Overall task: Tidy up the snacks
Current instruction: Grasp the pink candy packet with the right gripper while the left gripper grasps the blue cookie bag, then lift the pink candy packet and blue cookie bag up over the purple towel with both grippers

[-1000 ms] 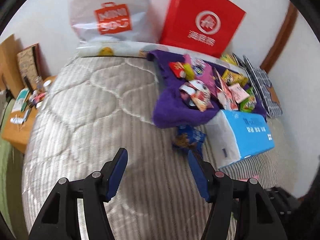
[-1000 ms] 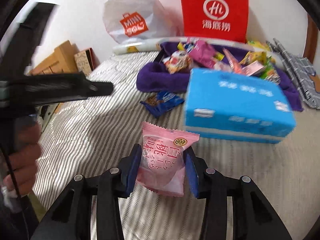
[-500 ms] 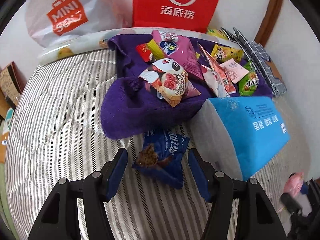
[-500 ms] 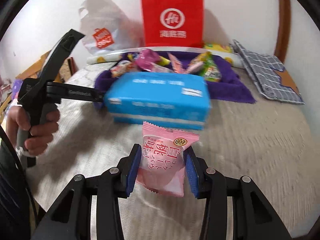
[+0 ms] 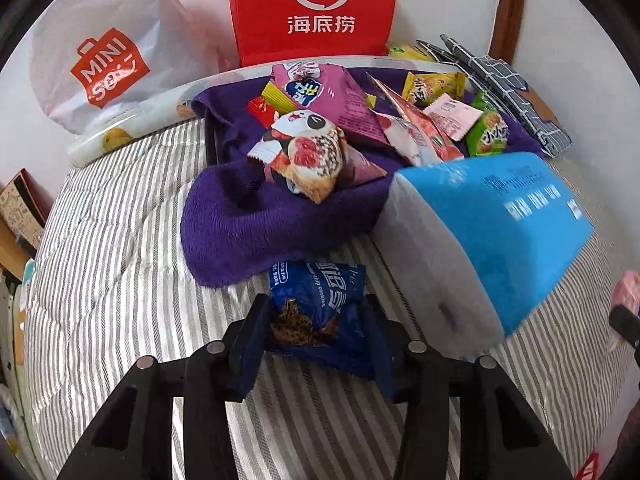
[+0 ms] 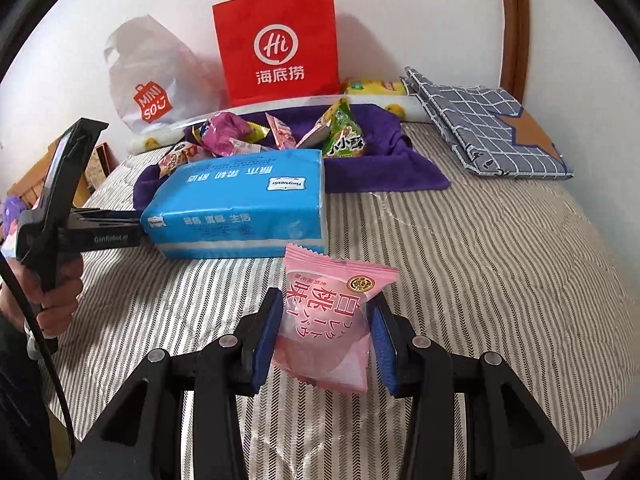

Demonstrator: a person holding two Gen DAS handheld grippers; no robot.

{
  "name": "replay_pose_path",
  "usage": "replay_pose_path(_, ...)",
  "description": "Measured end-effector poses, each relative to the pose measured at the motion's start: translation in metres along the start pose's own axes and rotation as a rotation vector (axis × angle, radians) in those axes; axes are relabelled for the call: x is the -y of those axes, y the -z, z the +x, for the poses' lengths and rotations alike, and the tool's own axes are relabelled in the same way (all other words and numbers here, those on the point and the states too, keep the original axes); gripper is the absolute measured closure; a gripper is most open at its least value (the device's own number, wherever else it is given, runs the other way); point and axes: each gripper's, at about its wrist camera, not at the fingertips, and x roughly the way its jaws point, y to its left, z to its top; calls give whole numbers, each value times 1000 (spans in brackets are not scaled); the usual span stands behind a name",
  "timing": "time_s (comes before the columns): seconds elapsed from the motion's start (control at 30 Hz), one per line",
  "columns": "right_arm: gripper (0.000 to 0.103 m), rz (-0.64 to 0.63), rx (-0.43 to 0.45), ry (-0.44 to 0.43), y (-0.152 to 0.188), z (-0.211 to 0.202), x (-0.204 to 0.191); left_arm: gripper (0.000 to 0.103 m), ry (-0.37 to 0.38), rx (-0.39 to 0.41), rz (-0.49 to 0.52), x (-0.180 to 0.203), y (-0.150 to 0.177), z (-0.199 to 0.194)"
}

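A dark blue cookie packet (image 5: 316, 284) lies on the striped quilt (image 5: 120, 280) just in front of a purple towel (image 5: 248, 224). My left gripper (image 5: 316, 312) is closing its jaws around it, and the pads touch both of its sides. My right gripper (image 6: 327, 298) is shut on a pink peach packet (image 6: 332, 280) held above the quilt. Several more snack packets (image 5: 340, 120) are piled on the towel. In the right wrist view a hand (image 6: 56, 296) holds the left gripper's body (image 6: 80, 232); its fingers are hidden behind the tissue pack.
A blue tissue pack (image 5: 500, 232) lies right of the cookie packet, against the towel. A red paper bag (image 5: 316, 4) and a white plastic bag (image 5: 108, 64) stand by the wall. A folded checked cloth (image 6: 488, 128) is at the far right. Wooden furniture sits left of the bed.
My left gripper came forward and down over the blue cookie packet and its jaws narrowed onto it. My right gripper carried the pink packet sideways to the right of the tissue pack.
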Motion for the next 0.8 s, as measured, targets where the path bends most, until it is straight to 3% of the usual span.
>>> replay_pose_path(0.3, 60, 6, 8, 13, -1, 5, 10, 56, 1, -2, -62, 3, 34, -22)
replay_pose_path(0.43, 60, 1, 11, 36, -8, 15, 17, 55, -50, 28, -63, 10, 35, -20)
replay_pose_path(0.8, 60, 8, -16, 51, -35, 56, 42, 58, -66, 80, -95, 14, 38, -21)
